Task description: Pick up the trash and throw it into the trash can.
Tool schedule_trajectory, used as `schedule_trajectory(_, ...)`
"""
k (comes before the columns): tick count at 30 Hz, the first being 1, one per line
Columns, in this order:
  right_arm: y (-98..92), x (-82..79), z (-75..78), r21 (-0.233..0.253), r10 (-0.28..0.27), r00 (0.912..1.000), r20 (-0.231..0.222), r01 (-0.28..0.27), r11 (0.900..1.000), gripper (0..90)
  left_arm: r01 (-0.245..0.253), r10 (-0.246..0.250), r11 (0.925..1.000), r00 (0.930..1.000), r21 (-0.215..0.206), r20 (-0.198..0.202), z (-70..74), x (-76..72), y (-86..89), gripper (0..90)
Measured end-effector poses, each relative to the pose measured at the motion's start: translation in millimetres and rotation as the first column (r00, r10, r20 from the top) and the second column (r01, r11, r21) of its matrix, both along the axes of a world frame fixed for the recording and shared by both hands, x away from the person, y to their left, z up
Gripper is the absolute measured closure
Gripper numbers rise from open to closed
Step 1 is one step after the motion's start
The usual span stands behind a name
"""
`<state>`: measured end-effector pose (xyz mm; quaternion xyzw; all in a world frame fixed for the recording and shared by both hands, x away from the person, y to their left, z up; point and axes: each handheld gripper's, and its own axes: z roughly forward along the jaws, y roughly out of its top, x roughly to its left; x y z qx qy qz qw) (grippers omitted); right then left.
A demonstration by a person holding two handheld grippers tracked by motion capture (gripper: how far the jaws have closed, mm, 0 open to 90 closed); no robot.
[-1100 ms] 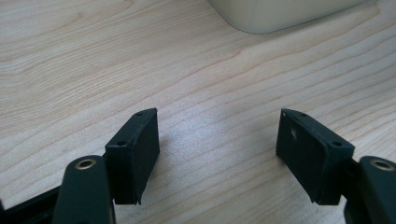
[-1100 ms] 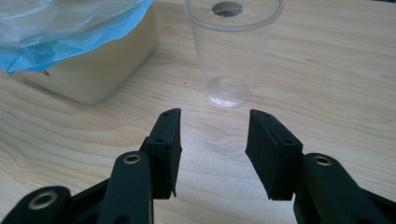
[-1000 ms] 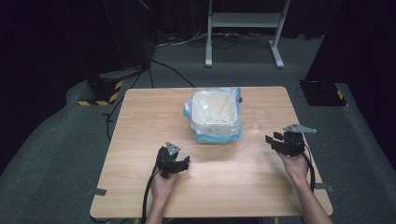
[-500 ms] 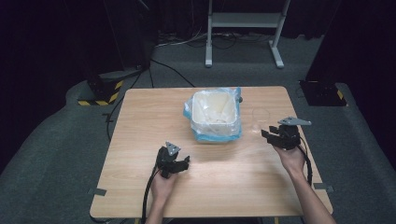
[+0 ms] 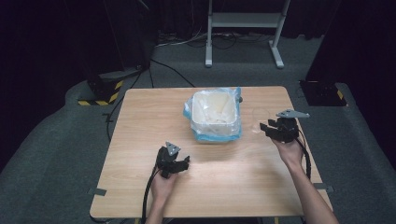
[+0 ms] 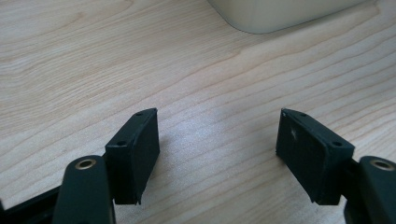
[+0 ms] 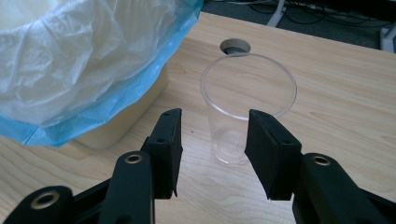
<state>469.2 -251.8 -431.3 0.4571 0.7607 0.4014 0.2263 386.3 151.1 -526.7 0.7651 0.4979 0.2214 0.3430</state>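
a light wooden table (image 5: pixel 140 140) on grey carpet carries a white bin (image 5: pixel 214 114) lined with a clear, blue-edged plastic bag (image 7: pixel 84 70) near its far centre, while a person's forearms reach in from the near edge, a two-jaw gripper in each hand. the likely object of the work, a clear plastic cup (image 7: pixel 243 107), stands upright on the table just to the right of the bin, apart from the bag's overhanging edge, with a round cable hole (image 7: pixel 235 45) in the tabletop beyond it. the right gripper (image 7: pixel 212 144) hovers just short of the cup, its jaws released and spread to either side of the cup's lower wall without visibly touching it. the left gripper (image 6: pixel 217 144) sits low over bare wood near the front of the table, well apart from the cup, jaws also spread wide and holding nothing, the bin's base showing at the top of its view. the step in hand appears to be a grasp on the cup: it would go best with the jaws eased forward until the wall sits centred between them, then closed gently, since thin plastic could buckle or skid away, and kept clear of the bag.
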Motion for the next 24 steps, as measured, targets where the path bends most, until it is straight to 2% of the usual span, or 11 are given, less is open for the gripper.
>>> schedule_trajectory(9,5.3,14.6,5.3,0.019,0.002,1.0,0.003,-0.003,1.0,55.9,0.0,0.0,1.0,1.0,0.0,0.0,0.0,0.0,0.0,29.7)
schedule_trajectory(13,12.1,22.9,4.1,0.011,0.009,0.9998,-0.016,-0.009,1.0,56.1,0.0,0.0,1.0,1.0,0.0,0.0,0.0,0.0,0.0,29.7)
schedule_trajectory(17,17.4,28.8,3.9,0.015,0.013,0.9999,-0.011,-0.013,1.0,56.9,0.0,0.0,1.0,1.0,0.0,0.0,0.0,0.0,0.0,29.8)
schedule_trajectory(24,20.5,43.5,1.4,0.011,0.009,0.9991,-0.041,-0.009,1.0,59.4,0.0,0.0,1.0,1.0,0.0,0.0,0.0,0.0,0.0,29.7)
